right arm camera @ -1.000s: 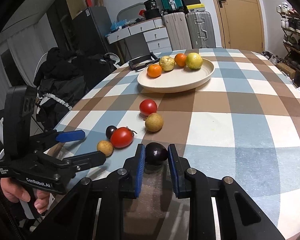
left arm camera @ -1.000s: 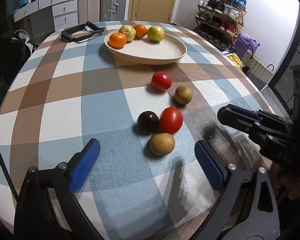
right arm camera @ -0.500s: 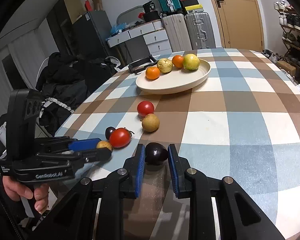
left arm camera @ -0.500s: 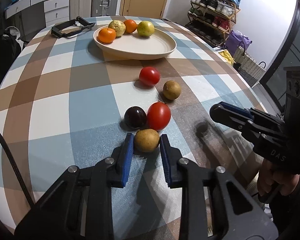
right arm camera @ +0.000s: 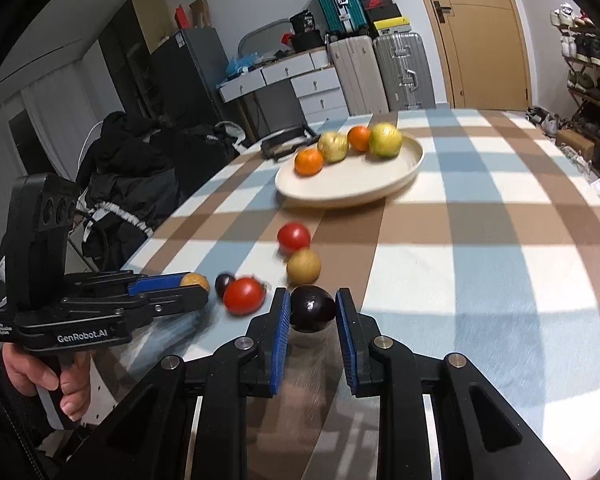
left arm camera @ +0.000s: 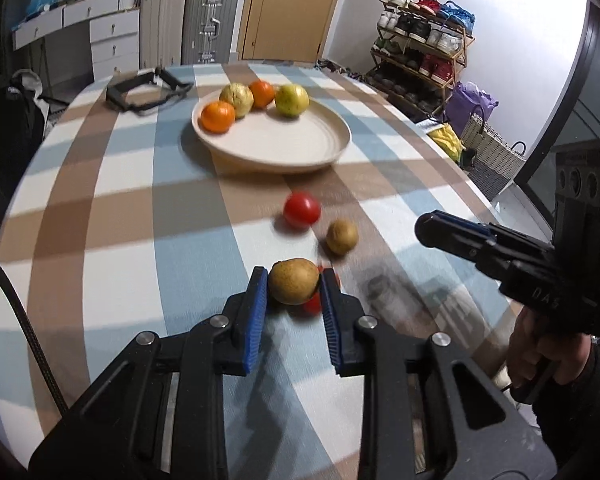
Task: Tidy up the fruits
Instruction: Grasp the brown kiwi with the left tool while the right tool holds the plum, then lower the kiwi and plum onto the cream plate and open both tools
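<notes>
My left gripper (left arm camera: 294,286) is shut on a brown round fruit (left arm camera: 293,281) and holds it just above the table; it also shows in the right wrist view (right arm camera: 180,286). My right gripper (right arm camera: 312,309) is shut on a dark purple plum (right arm camera: 312,308). A cream plate (left arm camera: 284,140) at the back holds two oranges, a yellow fruit and a green fruit. On the cloth lie a red tomato (left arm camera: 301,210), a second brown fruit (left arm camera: 341,236), a larger tomato (right arm camera: 243,295) and another dark plum (right arm camera: 223,282).
The round table has a blue, brown and white checked cloth (left arm camera: 120,220). A black frame-like object (left arm camera: 146,90) lies at the back left. Suitcases, drawers and a shoe rack stand beyond the table.
My left gripper closed on the brown fruit and lifted it off the cloth. My right gripper kept its hold on the plum and moved slightly forward.
</notes>
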Action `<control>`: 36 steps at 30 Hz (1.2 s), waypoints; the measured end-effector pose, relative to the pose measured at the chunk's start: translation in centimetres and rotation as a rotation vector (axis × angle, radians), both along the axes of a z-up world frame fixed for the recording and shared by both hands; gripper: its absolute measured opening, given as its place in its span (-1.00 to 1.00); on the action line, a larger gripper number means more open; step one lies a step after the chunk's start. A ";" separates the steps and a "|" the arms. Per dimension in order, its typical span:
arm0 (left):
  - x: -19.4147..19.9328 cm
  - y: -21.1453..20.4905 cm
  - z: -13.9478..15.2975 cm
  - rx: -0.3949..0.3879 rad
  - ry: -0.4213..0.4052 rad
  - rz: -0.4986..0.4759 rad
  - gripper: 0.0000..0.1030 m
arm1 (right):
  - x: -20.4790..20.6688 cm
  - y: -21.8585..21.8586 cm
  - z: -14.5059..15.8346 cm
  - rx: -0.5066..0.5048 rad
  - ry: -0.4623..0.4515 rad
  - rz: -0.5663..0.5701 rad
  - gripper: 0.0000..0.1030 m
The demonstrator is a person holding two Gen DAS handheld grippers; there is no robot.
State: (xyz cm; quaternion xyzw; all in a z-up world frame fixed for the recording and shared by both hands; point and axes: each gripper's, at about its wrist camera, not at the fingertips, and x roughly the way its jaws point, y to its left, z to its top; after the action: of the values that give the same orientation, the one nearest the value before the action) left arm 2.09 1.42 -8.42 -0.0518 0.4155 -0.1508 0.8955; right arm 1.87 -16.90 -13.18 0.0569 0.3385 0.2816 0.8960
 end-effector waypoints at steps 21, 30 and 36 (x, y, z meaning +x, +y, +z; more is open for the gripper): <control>20.7 -2.4 2.0 0.014 -0.027 -0.012 -0.54 | 16.1 -1.9 5.5 0.137 0.038 -0.007 -0.54; 26.2 -3.6 -0.2 0.021 -0.002 -0.025 -0.54 | 22.8 -1.2 3.3 0.130 0.104 -0.016 -0.54; 27.9 -3.7 -1.4 0.037 0.018 -0.034 -0.54 | 25.0 -0.7 1.5 0.097 0.142 -0.035 -0.54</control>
State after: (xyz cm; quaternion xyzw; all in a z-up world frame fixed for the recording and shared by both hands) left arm 30.04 -2.33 -9.86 -0.0295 0.4270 -0.1578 0.8899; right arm 26.91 -17.59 -11.63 0.1262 0.3861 0.2773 0.8707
